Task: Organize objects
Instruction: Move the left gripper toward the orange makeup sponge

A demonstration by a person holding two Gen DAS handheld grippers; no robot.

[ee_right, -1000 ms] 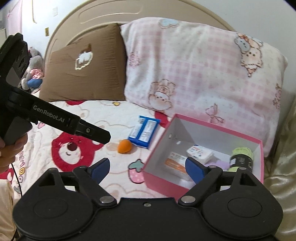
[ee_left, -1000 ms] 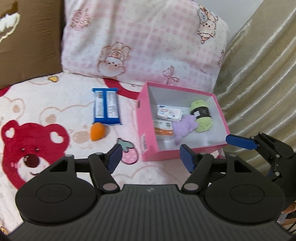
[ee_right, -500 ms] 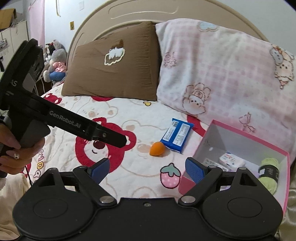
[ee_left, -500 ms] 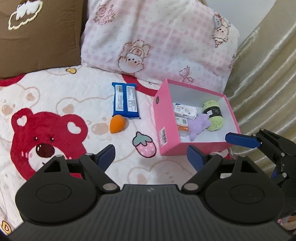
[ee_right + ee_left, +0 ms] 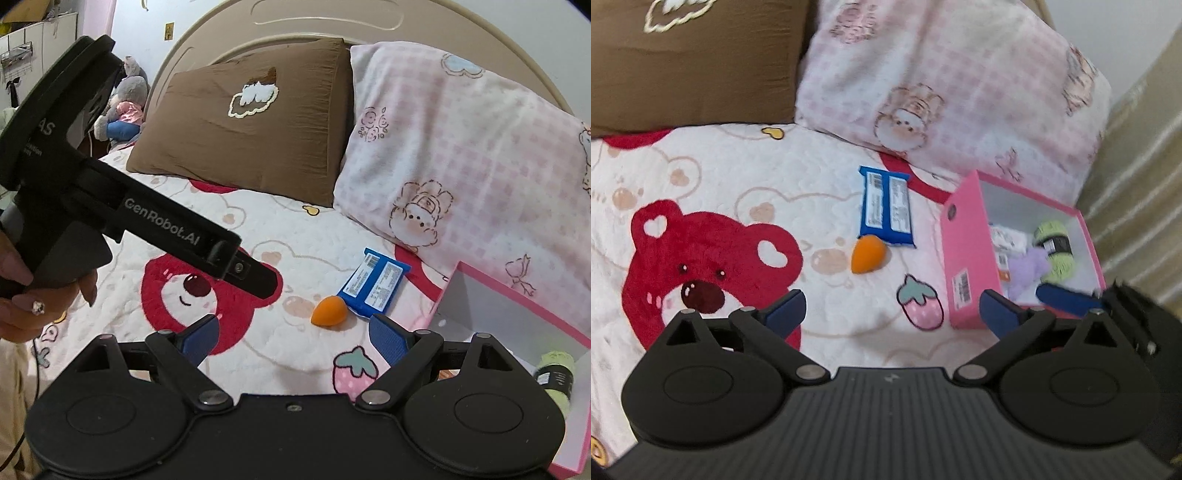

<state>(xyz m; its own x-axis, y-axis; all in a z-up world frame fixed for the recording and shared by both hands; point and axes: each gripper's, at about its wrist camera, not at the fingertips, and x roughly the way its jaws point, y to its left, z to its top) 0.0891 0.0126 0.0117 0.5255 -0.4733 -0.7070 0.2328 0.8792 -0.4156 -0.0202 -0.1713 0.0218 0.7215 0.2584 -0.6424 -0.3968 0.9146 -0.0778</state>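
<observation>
Hovering over the bed (image 5: 701, 166), both my jaws gape wide and empty above orange sponge (image 5: 867, 254), blue packet (image 5: 887, 206), pink box (image 5: 967, 258).

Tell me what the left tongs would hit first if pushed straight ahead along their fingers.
Probably the bear-print blanket: the left tongs are open and empty, aimed at bare fabric between the orange egg-shaped sponge and the pink box. Depth is hard to judge through the fisheye.
</observation>
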